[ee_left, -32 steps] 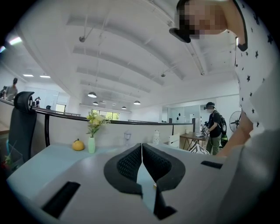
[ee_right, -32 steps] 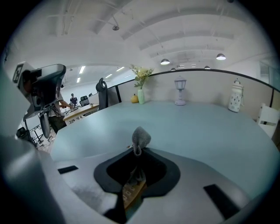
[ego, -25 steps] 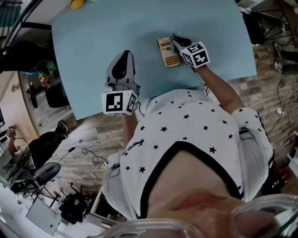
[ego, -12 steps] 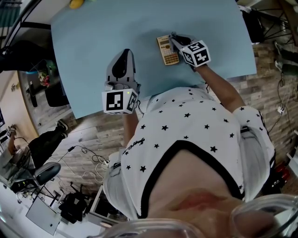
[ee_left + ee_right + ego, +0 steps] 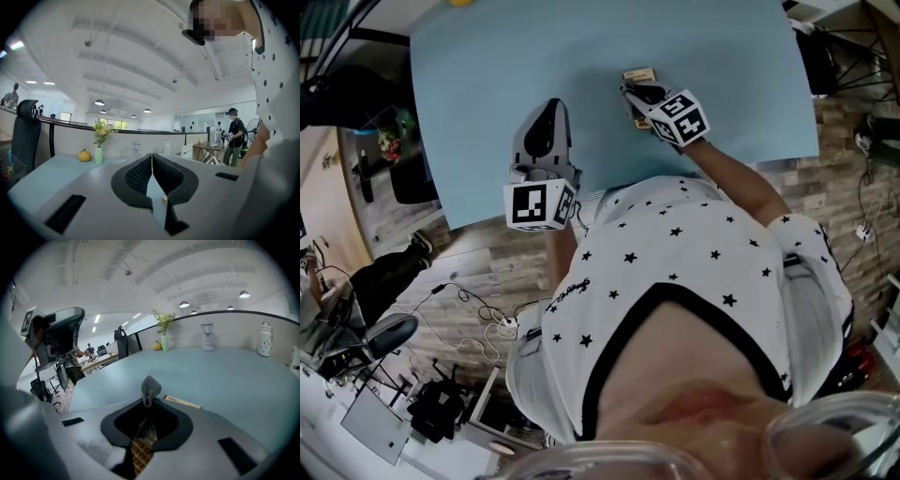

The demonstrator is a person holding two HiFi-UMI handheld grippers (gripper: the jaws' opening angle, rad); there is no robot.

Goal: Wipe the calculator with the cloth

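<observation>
This is an open-plan office. A low partition lines the desk's far edge, with an office chair beside it and pendant lamps overhead.

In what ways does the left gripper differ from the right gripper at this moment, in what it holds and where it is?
The left gripper has its jaws together on nothing, while the right gripper pinches the grey cloth. The left gripper is near the table's front edge, apart from the calculator, while the right gripper is over the calculator. Both have their jaws shut.
</observation>
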